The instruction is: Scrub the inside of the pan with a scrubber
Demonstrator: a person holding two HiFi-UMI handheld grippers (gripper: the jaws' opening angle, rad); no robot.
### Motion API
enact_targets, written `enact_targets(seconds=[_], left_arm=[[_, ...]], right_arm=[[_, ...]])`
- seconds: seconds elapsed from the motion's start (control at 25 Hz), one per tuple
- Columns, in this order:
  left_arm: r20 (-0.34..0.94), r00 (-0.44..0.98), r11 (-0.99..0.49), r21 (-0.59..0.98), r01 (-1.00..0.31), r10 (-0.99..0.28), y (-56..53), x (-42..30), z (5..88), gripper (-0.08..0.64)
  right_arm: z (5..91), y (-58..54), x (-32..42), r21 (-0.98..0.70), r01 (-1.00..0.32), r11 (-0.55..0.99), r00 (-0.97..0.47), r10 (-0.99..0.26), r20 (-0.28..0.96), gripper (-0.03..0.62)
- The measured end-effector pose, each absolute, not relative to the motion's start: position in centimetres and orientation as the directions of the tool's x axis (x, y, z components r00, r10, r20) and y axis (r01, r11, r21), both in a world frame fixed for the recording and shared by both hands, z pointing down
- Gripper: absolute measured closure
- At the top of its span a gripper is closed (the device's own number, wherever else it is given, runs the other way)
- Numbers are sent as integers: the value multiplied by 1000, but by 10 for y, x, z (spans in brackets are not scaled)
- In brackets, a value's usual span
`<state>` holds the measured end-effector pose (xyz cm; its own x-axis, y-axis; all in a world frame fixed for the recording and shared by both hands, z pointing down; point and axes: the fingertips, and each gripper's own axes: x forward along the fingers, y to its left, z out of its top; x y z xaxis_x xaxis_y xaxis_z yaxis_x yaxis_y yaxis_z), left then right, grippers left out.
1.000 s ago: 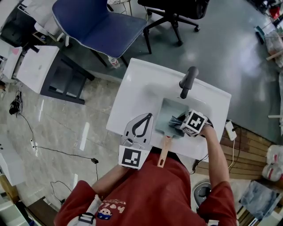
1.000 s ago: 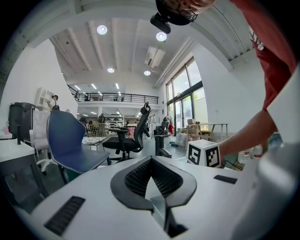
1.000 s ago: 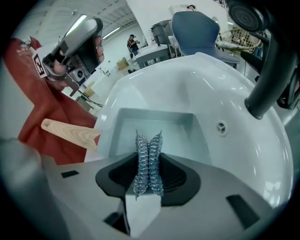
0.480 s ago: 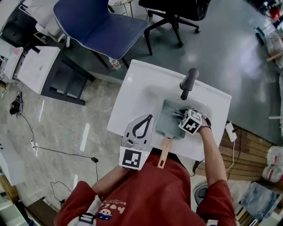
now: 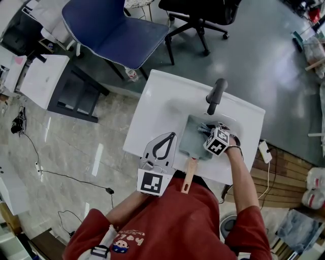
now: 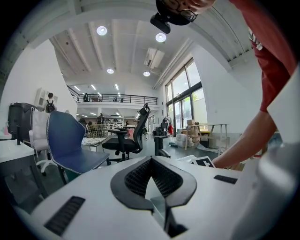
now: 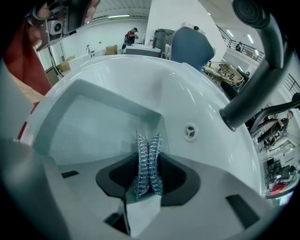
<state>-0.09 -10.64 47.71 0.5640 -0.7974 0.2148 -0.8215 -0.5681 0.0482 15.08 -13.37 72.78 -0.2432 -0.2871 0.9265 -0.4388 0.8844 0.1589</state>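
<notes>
A square grey-green pan (image 5: 190, 139) with a wooden handle (image 5: 188, 174) lies in the white sink basin (image 5: 175, 109), its handle pointing back toward me. My right gripper (image 5: 209, 136) reaches into the pan from the right, shut on a steel wire scrubber (image 7: 148, 159). In the right gripper view the scrubber stands out past the jaws over the pan's floor (image 7: 93, 129), near its far wall. My left gripper (image 5: 171, 134) rests on the sink's rim left of the pan. Its jaw tips meet with nothing between them (image 6: 151, 160).
A dark faucet (image 5: 216, 95) arches over the basin's far side and crosses the right gripper view as the faucet (image 7: 262, 65), with an overflow hole (image 7: 190, 132) below. A blue chair (image 5: 114, 28) and a black office chair (image 5: 200, 12) stand beyond the sink.
My right gripper has slid the scrubber a little to the left and farther into the pan. The left gripper and the pan have stayed where they were.
</notes>
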Motion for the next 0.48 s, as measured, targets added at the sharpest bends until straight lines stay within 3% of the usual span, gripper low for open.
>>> enact_targets(seconds=[0.32, 0.48], left_arm=[[205, 562, -565, 47, -824, -802, -104, -4, 474, 548], [204, 563, -566, 47, -823, -801, -102, -5, 474, 548]], right_arm=[[689, -129, 141, 117, -419, 900, -313, -264, 912, 443], [657, -107, 120, -55, -380, 923, -418, -118, 901, 443]])
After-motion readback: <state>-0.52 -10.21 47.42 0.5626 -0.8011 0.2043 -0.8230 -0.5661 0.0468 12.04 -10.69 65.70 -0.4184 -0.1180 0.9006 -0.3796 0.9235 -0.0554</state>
